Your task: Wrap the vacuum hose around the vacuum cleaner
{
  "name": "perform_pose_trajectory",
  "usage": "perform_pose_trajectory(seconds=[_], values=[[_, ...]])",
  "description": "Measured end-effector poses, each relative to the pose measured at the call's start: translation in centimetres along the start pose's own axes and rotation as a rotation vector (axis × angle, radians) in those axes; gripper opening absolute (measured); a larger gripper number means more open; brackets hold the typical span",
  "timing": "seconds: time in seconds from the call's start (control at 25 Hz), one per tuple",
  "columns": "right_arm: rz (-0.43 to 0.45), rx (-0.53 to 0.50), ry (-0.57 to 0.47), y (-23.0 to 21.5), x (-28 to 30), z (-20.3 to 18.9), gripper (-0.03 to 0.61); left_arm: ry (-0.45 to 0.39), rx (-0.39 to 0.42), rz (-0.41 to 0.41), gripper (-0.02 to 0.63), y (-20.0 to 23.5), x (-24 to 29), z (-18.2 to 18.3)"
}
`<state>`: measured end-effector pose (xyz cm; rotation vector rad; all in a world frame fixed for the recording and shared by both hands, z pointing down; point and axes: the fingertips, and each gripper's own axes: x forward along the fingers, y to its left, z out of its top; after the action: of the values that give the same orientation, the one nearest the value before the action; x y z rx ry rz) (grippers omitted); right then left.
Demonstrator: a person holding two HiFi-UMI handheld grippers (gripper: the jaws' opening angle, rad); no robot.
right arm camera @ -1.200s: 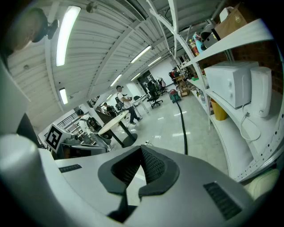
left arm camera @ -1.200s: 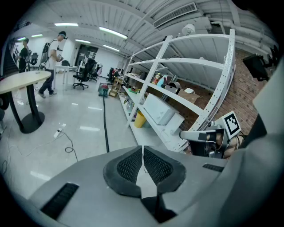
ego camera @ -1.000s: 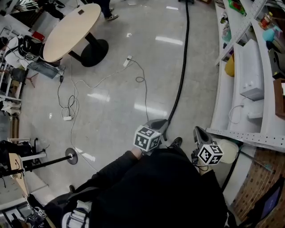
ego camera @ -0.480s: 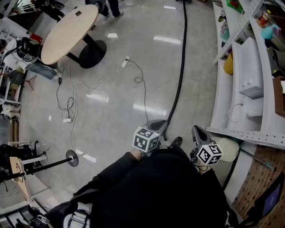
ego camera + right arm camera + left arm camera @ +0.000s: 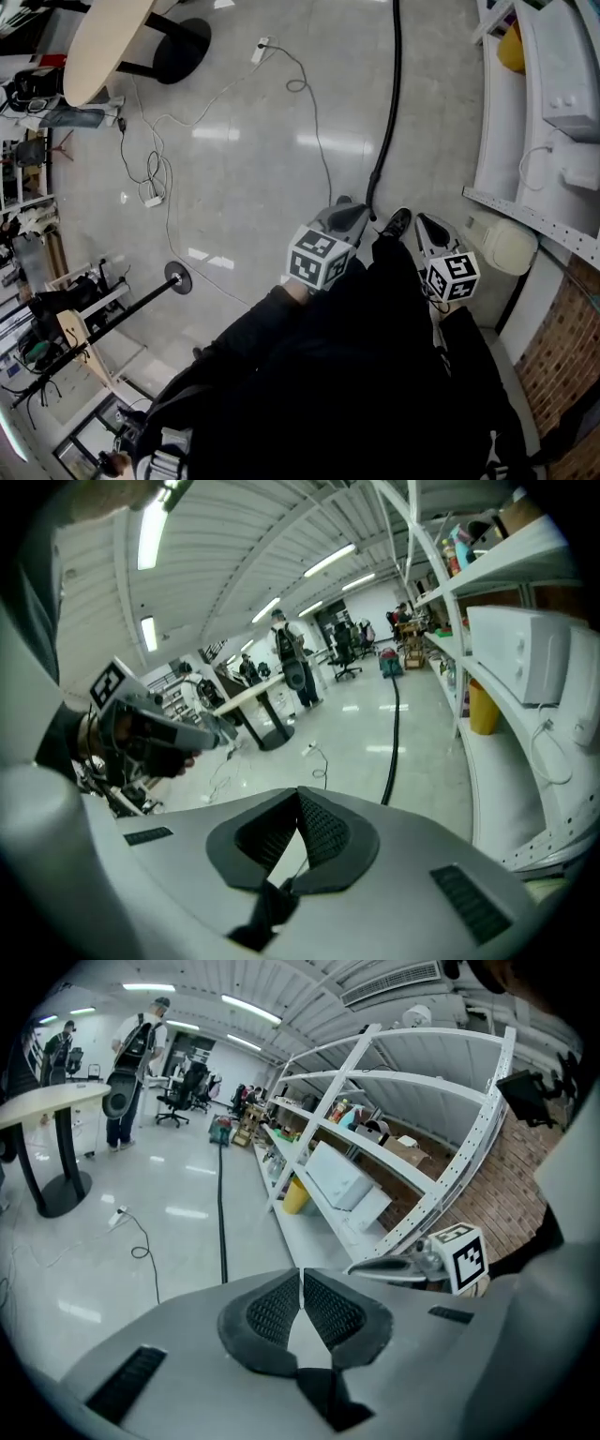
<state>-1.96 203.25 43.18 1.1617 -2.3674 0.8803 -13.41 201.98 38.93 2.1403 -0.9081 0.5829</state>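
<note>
A long black vacuum hose (image 5: 389, 112) lies on the grey floor and runs from the top edge down to my feet. Its near end is by my shoe (image 5: 396, 222). In the left gripper view the hose (image 5: 222, 1213) leads away to a small machine (image 5: 220, 1129) far down the aisle. My left gripper (image 5: 361, 212) hangs over the hose's near end, apart from it, shut and empty (image 5: 301, 1274). My right gripper (image 5: 422, 221) is just right of the shoe, also shut with nothing in it (image 5: 299, 794). It sees the hose (image 5: 395, 728) ahead.
White shelving (image 5: 525, 131) lines the right side, with a beige round object (image 5: 506, 246) at its foot. A thin white cable (image 5: 309, 122) with a power strip trails across the floor. A round table (image 5: 103, 37) stands far left, a stand's base (image 5: 175, 277) nearer.
Both grippers have sunk a little toward the floor, the right one rolling slightly. The head view has tipped down, so table and shelving slid toward the top. Jaws stayed shut.
</note>
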Motion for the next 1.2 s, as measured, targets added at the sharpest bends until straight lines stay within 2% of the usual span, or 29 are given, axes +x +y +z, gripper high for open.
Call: perform_pose_trajectory(seconds=[0.12,0.24,0.28,0.32,0.36,0.44,0.56,0.72,0.84,0.96,1.08,1.2], values=[[0.048,0.010,0.155,-0.5,4.0,-7.3,0.005,0.031,0.055,-0.011,0.025,1.2,1.4,-3.1],[0.089,0.048,0.280,-0.8,8.0,-14.2,0.005,0.098,0.126,-0.026,0.026,3.5,3.7,-7.5],[0.096,0.060,0.320,-1.1,9.2,-16.4,0.020,0.121,0.123,-0.042,0.026,4.2,4.7,-9.0],[0.100,0.077,0.356,-1.2,10.4,-18.5,0.073,0.139,0.106,-0.058,0.028,5.0,5.5,-10.3],[0.106,0.096,0.383,-1.0,11.6,-20.3,0.096,0.154,0.082,-0.069,0.038,5.9,5.9,-11.5],[0.135,0.130,0.402,0.3,14.4,-22.6,0.107,0.181,0.050,-0.061,0.069,7.5,6.2,-13.0],[0.197,0.144,0.387,2.0,15.6,-22.8,0.109,0.218,0.057,-0.052,0.080,6.6,7.2,-13.4],[0.239,0.115,0.389,2.4,13.5,-21.3,0.109,0.217,0.084,-0.099,0.080,3.0,8.5,-11.9],[0.233,0.101,0.387,1.5,13.5,-20.4,0.109,0.199,0.098,-0.112,0.080,2.4,8.9,-10.4],[0.203,0.105,0.383,-0.4,13.6,-20.2,0.109,0.208,0.086,-0.112,0.080,2.3,9.5,-10.4],[0.197,0.111,0.394,-1.4,13.9,-21.2,0.109,0.230,0.063,-0.088,0.080,2.8,9.5,-11.5],[0.214,0.093,0.441,-2.9,14.5,-24.0,0.116,0.236,0.036,-0.082,0.080,3.3,10.7,-13.1]])
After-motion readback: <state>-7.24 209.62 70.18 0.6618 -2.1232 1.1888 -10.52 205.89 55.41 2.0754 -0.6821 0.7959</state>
